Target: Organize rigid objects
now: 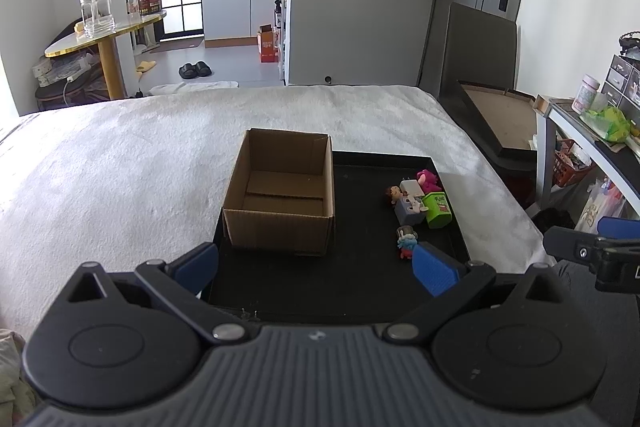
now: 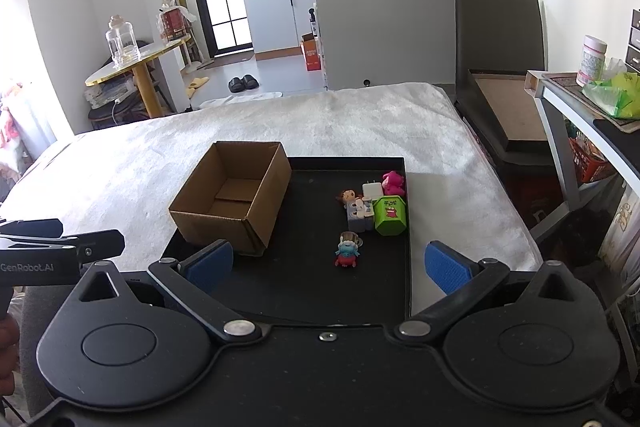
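An open, empty cardboard box (image 1: 280,193) (image 2: 234,197) stands on the left part of a black tray (image 1: 360,279) (image 2: 312,287). On the tray's right lie small toys: a green block (image 1: 437,210) (image 2: 390,215), a pink figure (image 1: 428,179) (image 2: 393,182), a white charger (image 1: 412,186) (image 2: 372,190), a grey-white block (image 1: 409,210) (image 2: 359,214), a brown-haired doll (image 1: 394,194) (image 2: 347,195) and a blue-red figure (image 1: 406,243) (image 2: 347,251). My left gripper (image 1: 316,269) is open and empty at the tray's near edge. My right gripper (image 2: 330,267) is open and empty, just short of the blue-red figure.
The tray lies on a white blanket (image 1: 120,155) (image 2: 360,123) on a bed. A dark chair (image 1: 480,47) and a flat box (image 2: 504,107) stand at the right, with a cluttered desk (image 2: 580,99). A round table (image 1: 104,35) stands far left.
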`<act>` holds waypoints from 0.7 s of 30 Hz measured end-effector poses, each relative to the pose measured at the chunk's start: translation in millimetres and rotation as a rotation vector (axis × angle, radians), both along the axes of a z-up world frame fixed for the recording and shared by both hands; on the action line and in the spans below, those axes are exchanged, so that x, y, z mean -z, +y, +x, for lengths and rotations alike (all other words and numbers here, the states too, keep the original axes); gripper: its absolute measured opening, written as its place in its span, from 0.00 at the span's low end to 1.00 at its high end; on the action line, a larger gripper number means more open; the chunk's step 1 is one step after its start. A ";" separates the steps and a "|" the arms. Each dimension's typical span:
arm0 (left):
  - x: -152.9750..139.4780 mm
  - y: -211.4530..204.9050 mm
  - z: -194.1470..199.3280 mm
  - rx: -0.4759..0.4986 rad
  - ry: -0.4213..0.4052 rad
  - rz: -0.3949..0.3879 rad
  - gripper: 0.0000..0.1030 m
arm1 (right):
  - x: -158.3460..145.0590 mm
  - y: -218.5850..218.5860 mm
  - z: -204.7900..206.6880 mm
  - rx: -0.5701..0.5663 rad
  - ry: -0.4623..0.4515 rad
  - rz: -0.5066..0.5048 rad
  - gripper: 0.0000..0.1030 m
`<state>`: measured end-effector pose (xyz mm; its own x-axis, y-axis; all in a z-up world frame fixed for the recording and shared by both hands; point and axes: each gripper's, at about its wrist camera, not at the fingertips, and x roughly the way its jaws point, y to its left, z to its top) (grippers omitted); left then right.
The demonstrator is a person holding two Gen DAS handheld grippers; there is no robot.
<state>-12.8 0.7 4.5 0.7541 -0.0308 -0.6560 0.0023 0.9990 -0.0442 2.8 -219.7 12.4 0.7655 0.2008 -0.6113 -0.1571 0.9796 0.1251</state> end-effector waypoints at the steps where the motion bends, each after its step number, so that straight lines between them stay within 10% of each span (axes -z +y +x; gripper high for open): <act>1: 0.0 0.1 -0.2 -0.001 0.000 -0.001 1.00 | 0.4 0.2 0.2 0.001 0.001 -0.001 1.00; 21: -1.1 1.5 1.3 -0.003 0.005 0.002 1.00 | 4.6 1.7 -0.3 0.008 0.000 -0.012 1.00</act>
<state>-11.6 2.2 5.6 0.7509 -0.0272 -0.6598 -0.0009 0.9991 -0.0421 2.4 -217.9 7.7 0.7669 0.1877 -0.6137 -0.1493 0.9822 0.1138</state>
